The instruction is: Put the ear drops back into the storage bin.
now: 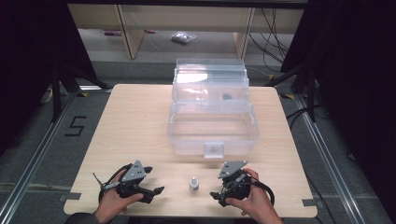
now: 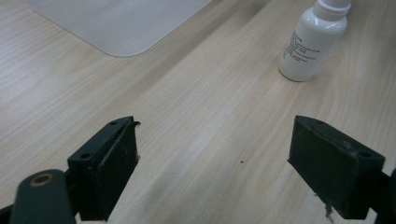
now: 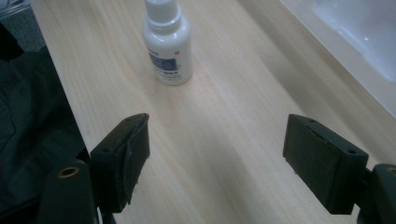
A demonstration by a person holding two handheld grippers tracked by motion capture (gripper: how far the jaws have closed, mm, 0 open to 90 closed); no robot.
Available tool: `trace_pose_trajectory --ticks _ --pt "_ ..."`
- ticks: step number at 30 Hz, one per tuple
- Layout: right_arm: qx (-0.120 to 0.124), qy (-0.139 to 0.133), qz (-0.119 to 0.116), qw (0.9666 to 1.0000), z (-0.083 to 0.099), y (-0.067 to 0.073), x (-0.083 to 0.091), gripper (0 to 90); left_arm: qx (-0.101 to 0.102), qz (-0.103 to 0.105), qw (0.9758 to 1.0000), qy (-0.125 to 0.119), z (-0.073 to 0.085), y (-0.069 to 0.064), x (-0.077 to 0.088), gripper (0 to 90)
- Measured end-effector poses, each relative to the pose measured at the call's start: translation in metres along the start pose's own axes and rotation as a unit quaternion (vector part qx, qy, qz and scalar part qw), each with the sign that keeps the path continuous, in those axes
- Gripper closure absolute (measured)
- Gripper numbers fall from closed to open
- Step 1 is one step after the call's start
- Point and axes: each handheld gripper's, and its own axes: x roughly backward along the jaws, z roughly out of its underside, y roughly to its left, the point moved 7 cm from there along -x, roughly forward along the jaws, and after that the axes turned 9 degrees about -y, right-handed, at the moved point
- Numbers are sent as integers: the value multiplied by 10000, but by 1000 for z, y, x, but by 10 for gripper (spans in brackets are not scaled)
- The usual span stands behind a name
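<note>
A small white bottle stands upright on the wooden table near its front edge, between the two grippers. My left gripper rests to its left, open and empty, jaws pointing right. My right gripper rests to its right, open and empty, jaws pointing left. In the left gripper view the bottle stands ahead at the upper right, beyond the gripper. In the right gripper view the bottle with a blue label stands ahead at the upper left of the gripper.
A clear plastic box with its lid raised stands in the middle and far part of the table, a latch at its front. Its corner shows in the left gripper view, its wall in the right one.
</note>
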Motion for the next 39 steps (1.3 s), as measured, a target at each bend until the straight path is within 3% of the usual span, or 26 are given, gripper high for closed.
trace_pose_trajectory --ticks 1,8,13,39 --pt "34 60 -104 9999 -3 4 -2 243 3 -3 10000 -6 0 0 0 149" --pt "274 150 -245 9992 -12 9 -11 268 7 -3 10000 -12 0 0 0 149" --pt "366 174 -228 9989 -17 10 -17 281 8 5 10000 -14 0 0 0 149" --pt "635 724 -495 9941 -31 23 -44 336 40 8 10000 -49 -1 -1 -1 149"
